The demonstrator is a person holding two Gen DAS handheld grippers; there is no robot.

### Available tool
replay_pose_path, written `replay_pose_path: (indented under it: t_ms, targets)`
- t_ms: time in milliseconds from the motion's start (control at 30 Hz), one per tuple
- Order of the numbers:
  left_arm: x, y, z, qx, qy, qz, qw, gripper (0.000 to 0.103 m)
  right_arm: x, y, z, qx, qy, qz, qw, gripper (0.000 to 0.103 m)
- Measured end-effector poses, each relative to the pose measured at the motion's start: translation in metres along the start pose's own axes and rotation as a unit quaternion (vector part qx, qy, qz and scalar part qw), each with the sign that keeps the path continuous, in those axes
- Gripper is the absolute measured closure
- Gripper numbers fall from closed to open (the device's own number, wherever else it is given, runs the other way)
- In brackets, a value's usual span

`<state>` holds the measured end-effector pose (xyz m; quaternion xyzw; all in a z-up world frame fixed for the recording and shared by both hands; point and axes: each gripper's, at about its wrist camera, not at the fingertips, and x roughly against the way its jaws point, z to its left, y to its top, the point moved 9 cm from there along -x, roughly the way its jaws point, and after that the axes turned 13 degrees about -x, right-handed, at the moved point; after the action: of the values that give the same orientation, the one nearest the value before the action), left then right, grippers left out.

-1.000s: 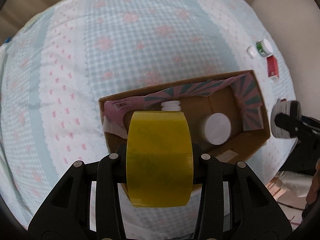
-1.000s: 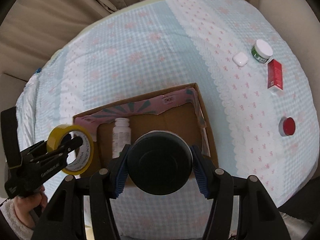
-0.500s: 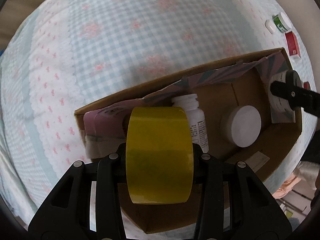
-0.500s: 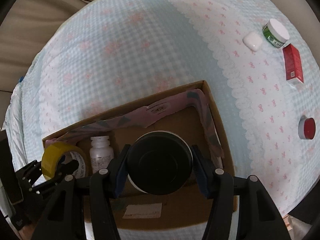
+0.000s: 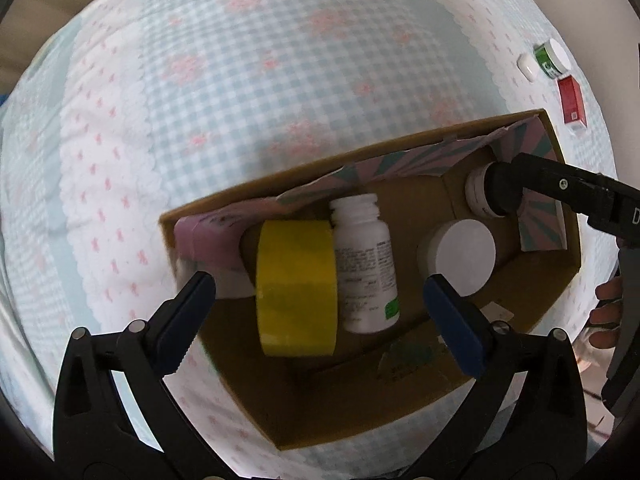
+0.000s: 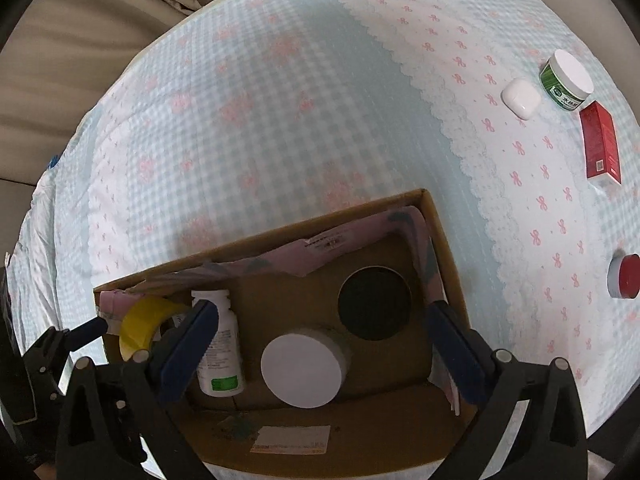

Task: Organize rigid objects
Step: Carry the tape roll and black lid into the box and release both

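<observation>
While the left wrist camera is looking down, the left gripper point(image 5: 320, 292) is hanging over an open brown cardboard box point(image 5: 360, 412) on a blue-and-white checked cloth with pink bows point(image 5: 248, 80). Its jaws have just been opening and are standing wide, gripping nothing. Between them, inside the box, a roll of yellow tape point(image 5: 296, 288) is standing on edge against a white plastic bottle point(image 5: 366, 268). A round white-lidded jar point(image 5: 464, 256) is sitting to the right, and beyond it the right gripper's black tip is reaching in beside what is probably a black-lidded jar point(image 5: 482, 196).

As seen from the right wrist camera, the right gripper point(image 6: 322, 340) is likewise spreading its just-opened jaws wide and empty above the box, with the black-lidded jar and white-lidded jar below. Well apart on the cloth are lying a green tub with a white lid point(image 6: 566, 76), a small white case point(image 6: 520, 98), a red carton point(image 6: 600, 144) and a red-topped tin point(image 6: 626, 276).
</observation>
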<state>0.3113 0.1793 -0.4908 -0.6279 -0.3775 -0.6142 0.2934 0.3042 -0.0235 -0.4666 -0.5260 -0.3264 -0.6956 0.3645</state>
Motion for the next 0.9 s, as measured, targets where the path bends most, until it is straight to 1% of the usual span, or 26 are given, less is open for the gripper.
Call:
replay_pose_path:
  t_ms: [267,433,567,667,800,900]
  targets:
    - [0.026,-0.013,0.0,0.021,0.005,-0.016,0.9996,0.0,0.015,-0.006,0.004,0.014,0.004,-0.013,1.0,0.0]
    - [0.053,-0.016,-0.003,0.027,0.019,-0.039,0.9987,0.0,0.042,-0.011,0.012,0.034,0.013,-0.033,0.999,0.0]
    - [0.078,-0.022,-0.008,0.022,0.032,-0.059,0.9975,0.0,0.055,-0.024,0.014,0.058,0.002,-0.011,0.998,0.0]
    - [0.102,-0.029,-0.014,0.026,0.04,-0.08,0.9957,0.0,0.073,-0.036,0.019,0.079,-0.001,-0.021,0.997,0.0]
    - [0.137,-0.045,-0.023,0.031,0.042,-0.107,0.9928,0.0,0.107,-0.054,0.025,0.098,0.003,-0.042,0.994,0.0]
    - [0.158,-0.057,-0.03,0.024,0.057,-0.121,0.9907,0.0,0.134,-0.065,0.028,0.119,-0.002,-0.062,0.991,0.0]
